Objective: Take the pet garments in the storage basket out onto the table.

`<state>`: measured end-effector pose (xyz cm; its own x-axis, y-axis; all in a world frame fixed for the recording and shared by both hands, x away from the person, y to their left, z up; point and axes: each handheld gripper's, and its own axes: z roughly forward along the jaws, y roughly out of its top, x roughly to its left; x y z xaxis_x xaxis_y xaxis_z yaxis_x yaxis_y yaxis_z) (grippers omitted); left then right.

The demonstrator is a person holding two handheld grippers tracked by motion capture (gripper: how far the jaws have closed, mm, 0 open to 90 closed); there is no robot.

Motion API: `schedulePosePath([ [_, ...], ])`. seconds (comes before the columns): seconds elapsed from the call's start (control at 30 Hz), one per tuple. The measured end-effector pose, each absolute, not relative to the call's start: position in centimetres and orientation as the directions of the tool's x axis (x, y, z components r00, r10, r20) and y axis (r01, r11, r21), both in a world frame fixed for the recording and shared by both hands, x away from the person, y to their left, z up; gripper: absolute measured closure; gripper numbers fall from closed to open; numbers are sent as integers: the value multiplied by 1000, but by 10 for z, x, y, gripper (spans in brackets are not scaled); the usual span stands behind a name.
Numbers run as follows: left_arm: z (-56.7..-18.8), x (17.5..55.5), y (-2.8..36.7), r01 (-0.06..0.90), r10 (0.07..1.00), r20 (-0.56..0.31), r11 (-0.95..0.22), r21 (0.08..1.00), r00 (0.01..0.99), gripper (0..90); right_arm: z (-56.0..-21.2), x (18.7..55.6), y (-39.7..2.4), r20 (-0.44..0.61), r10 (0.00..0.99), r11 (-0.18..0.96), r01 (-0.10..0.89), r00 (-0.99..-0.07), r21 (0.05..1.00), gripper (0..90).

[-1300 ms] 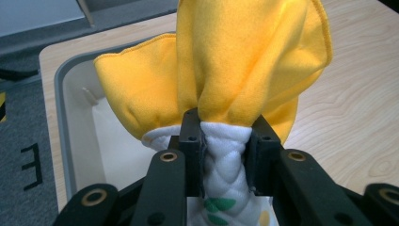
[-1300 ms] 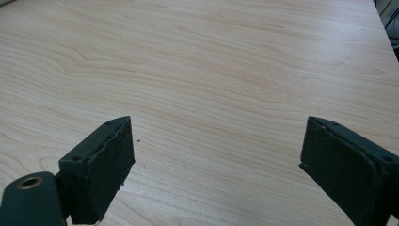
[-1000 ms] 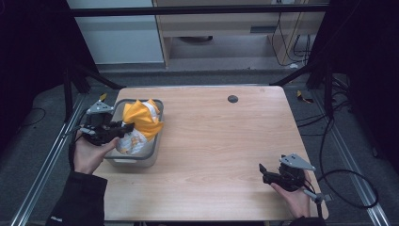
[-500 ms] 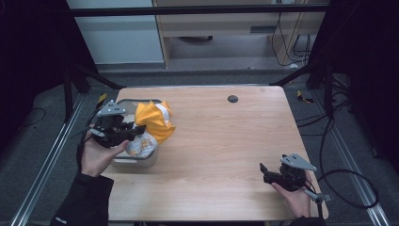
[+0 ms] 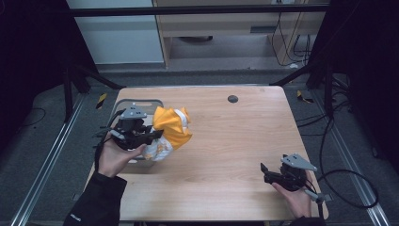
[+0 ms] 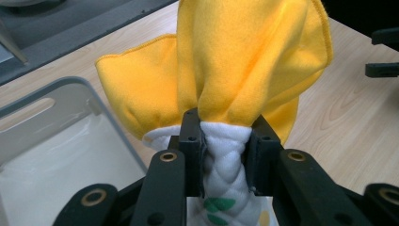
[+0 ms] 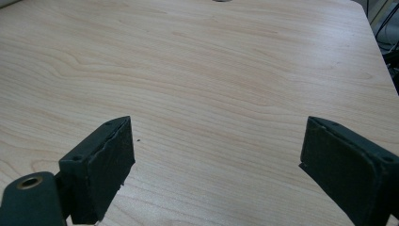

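My left gripper (image 5: 149, 136) (image 6: 225, 136) is shut on a bunched cloth (image 5: 171, 129) (image 6: 244, 61), orange-yellow on one side and white quilted with small printed shapes on the other. The cloth hangs lifted over the right rim of a grey bin (image 5: 144, 102) (image 6: 56, 94) at the table's left. My right gripper (image 5: 264, 172) (image 7: 216, 165) rests near the table's front right corner, jaws wide apart, with only bare wood between them.
The light wooden table (image 5: 226, 136) has a round dark grommet (image 5: 232, 99) near its far edge. The bin's pale inside (image 6: 61, 160) lies below and left of the cloth. Cables (image 5: 348, 188) trail off the right side.
My left gripper has carried the cloth to the right, from above the bin to over its right rim and the table. The right gripper has stayed still.
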<state>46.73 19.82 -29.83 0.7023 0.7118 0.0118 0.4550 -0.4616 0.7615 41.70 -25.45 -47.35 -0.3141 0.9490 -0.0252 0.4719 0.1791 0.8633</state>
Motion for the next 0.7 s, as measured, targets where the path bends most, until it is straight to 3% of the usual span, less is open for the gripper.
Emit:
schedulePosePath([
  [0.7, -325, 467, 150, 421, 613, 3, -546, 724, 790, 718, -475, 418, -261, -26, 956, 169, 476, -292, 863, 101],
])
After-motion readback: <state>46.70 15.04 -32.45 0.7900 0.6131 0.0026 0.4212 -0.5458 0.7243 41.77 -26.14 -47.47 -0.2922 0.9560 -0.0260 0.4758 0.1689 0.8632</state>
